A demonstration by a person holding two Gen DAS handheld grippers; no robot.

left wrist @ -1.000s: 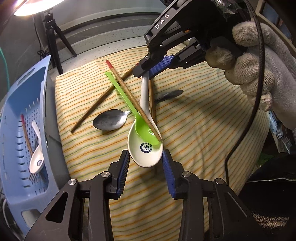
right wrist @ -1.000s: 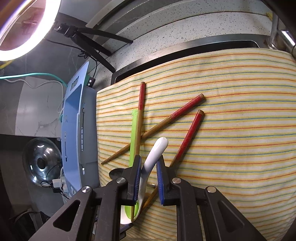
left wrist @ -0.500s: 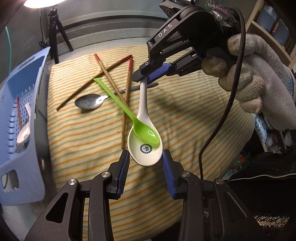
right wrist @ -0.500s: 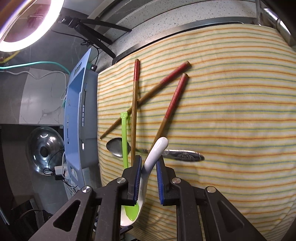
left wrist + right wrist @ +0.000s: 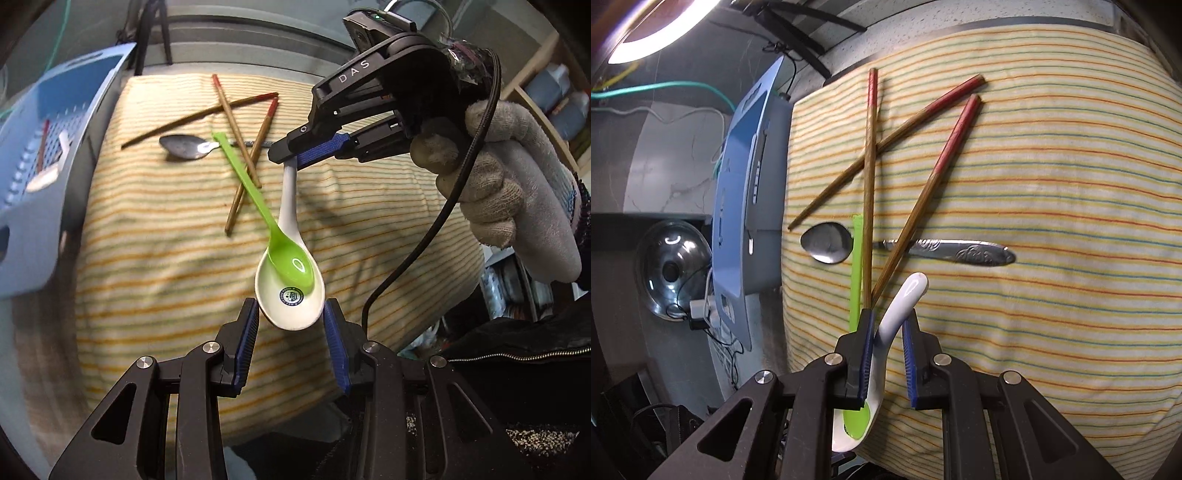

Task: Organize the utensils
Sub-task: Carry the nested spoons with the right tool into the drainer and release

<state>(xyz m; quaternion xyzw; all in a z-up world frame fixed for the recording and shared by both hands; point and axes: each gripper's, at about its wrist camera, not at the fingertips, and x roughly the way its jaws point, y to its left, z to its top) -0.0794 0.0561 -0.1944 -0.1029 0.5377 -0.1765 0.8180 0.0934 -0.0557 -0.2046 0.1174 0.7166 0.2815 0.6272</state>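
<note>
Pinching the handle of a white ceramic spoon (image 5: pixel 290 295) between its blue pads, the right gripper (image 5: pixel 291 153) holds that spoon in the air above the striped cloth (image 5: pixel 155 236) that covers the desk. A green plastic spoon (image 5: pixel 275 240) lies nested in the white spoon's bowl, its long handle slanting up and away over the cloth. The left gripper (image 5: pixel 290 334) has its jaws spread on either side of the white bowl, one pad close to each flank; whether they touch it cannot be told. From the right wrist camera the white handle (image 5: pixel 903 306) curves up between the right gripper's (image 5: pixel 888 354) jaws, with the green spoon (image 5: pixel 856 273) just to its left. On the cloth lie three red-tipped wooden chopsticks (image 5: pixel 870 177): two cross each other near the far side, and the third leans beside them, its thin end lying over a metal spoon (image 5: pixel 827 243). That metal spoon rests flat, bowl toward the blue basket (image 5: pixel 40 192), its embossed handle pointing away from it. The basket stands off the cloth's edge, on the left in the left wrist camera, and holds a white spoon (image 5: pixel 48 173) and a red-tipped chopstick (image 5: pixel 42 146). A gloved hand (image 5: pixel 509 195) grips the right tool. A ring lamp (image 5: pixel 657 33) glows above, and a glass pot lid (image 5: pixel 674 271) sits beyond the basket.
</note>
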